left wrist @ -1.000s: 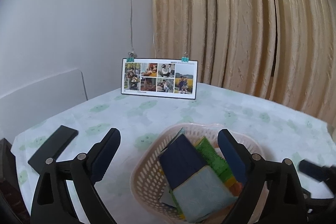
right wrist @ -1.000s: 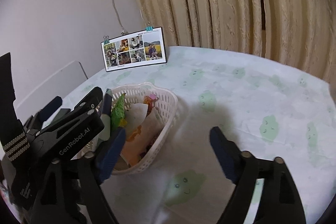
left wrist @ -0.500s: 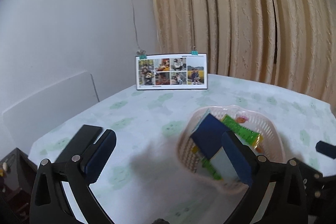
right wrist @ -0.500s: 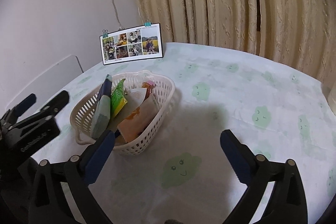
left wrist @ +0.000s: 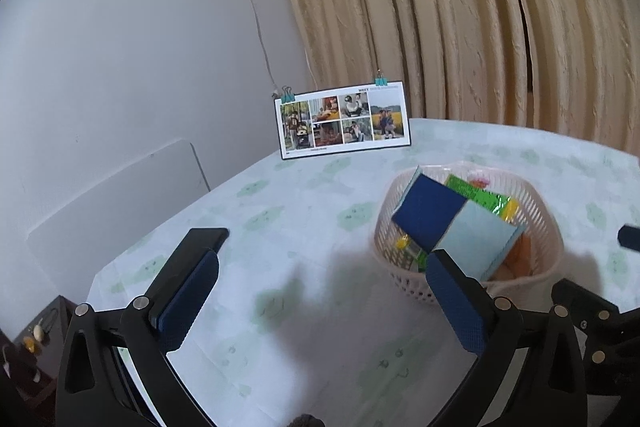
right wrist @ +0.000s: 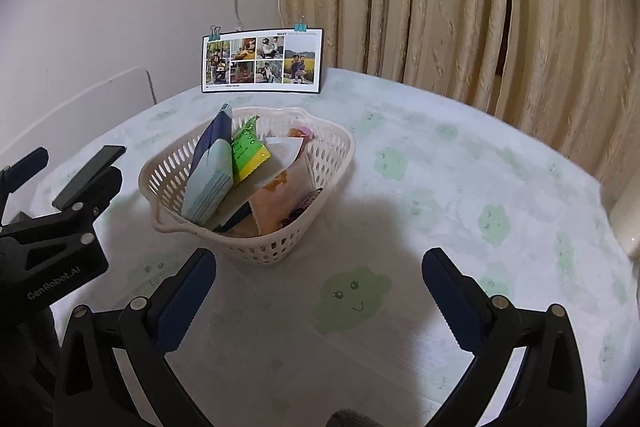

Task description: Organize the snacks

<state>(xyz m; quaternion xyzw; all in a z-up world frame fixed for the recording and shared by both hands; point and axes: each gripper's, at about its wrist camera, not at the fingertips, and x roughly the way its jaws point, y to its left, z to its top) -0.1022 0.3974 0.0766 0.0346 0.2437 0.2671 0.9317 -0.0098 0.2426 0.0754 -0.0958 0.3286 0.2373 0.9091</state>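
**Two claws released, one filled snack basket**

Left wrist view: left claw, jaws spread, nothing between them, above the cloud-print desk. White snack basket sits right of centre, holding a navy and pale-blue packet and a green packet. Photo card stands at the far edge before the beige curtain.

Right wrist view: right claw, jaws spread and empty, near the basket. Green packet, pale-blue packet and orange-printed packet lean inside. Left claw's black body at left.
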